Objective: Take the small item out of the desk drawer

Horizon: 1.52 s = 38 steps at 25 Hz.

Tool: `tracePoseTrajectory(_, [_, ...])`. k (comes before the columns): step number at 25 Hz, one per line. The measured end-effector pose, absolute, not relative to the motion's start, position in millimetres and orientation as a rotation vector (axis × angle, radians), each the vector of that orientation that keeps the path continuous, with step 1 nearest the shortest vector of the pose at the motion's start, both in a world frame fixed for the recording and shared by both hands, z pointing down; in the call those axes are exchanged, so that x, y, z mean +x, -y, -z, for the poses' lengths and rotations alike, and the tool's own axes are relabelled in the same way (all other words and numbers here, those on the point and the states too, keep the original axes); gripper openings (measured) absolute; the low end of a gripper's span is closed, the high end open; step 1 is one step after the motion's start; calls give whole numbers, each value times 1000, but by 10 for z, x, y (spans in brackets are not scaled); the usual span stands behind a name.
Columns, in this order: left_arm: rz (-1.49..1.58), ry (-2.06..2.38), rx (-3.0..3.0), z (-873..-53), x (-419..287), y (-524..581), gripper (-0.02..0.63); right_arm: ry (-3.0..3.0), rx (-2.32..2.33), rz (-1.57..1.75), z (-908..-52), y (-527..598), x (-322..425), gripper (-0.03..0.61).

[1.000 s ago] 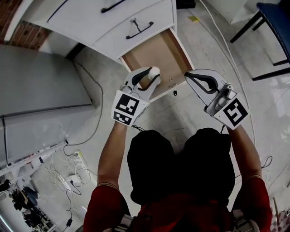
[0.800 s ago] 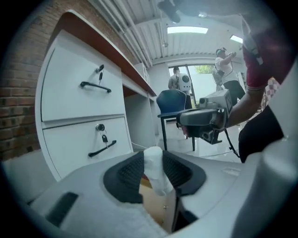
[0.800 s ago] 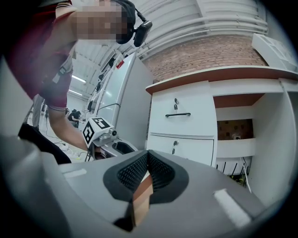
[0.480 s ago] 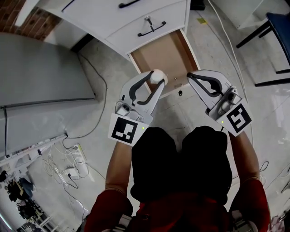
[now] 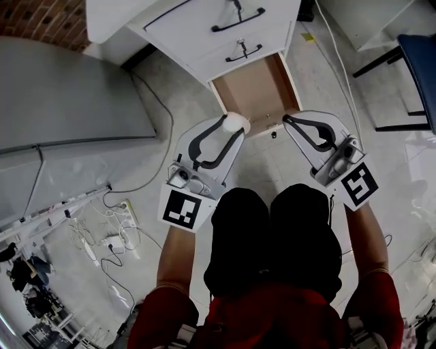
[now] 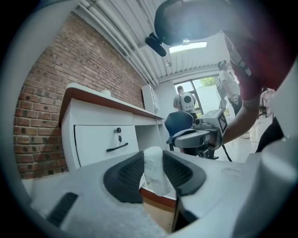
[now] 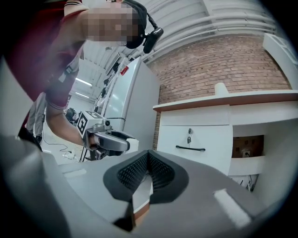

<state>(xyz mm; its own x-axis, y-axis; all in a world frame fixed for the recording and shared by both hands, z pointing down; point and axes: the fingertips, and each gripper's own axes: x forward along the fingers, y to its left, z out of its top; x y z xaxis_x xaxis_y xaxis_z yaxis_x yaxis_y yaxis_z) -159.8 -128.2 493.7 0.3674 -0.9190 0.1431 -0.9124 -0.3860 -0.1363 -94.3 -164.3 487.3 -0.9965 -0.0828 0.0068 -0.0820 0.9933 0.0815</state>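
My left gripper [image 5: 234, 125] is shut on a small white item [image 5: 236, 123], a pale wrapped lump pinched between the black pads [image 6: 129, 173]; the item [image 6: 154, 175] sticks up between them. It hangs above the floor just in front of the open bottom desk drawer [image 5: 257, 96], whose brown bottom is bare. My right gripper [image 5: 289, 120] is held beside it at the drawer's front right corner, its pads meeting at the tips with nothing between them [image 7: 148, 160].
The white desk [image 5: 204, 27] has closed drawers with black handles [image 5: 237, 20] above the open one. A grey cabinet [image 5: 61, 95] stands to the left, cables [image 5: 102, 245] trail on the floor, and a blue chair [image 5: 415, 61] stands at the right.
The left gripper has lifted the white item up and back out of the drawer, toward the person. The right gripper has stayed near the drawer's front corner.
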Motion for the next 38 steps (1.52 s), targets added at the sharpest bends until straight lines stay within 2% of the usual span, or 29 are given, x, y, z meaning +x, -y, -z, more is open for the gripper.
tracePoseTrajectory(8, [339,-1771,-2585,-4013,-1622,1069,135,3109,105,47,-3870,1487,-1018,12])
tracePoseTrajectory(20, [231,-1817,-2628,-2603,-1435,776,135,3133,128,-31,-2440,1143,-996,12])
tracePoseTrajectory(38, [135,-1791,-2637,-724,-1032,150,135,3160,298,-124,-771,462,-434,12])
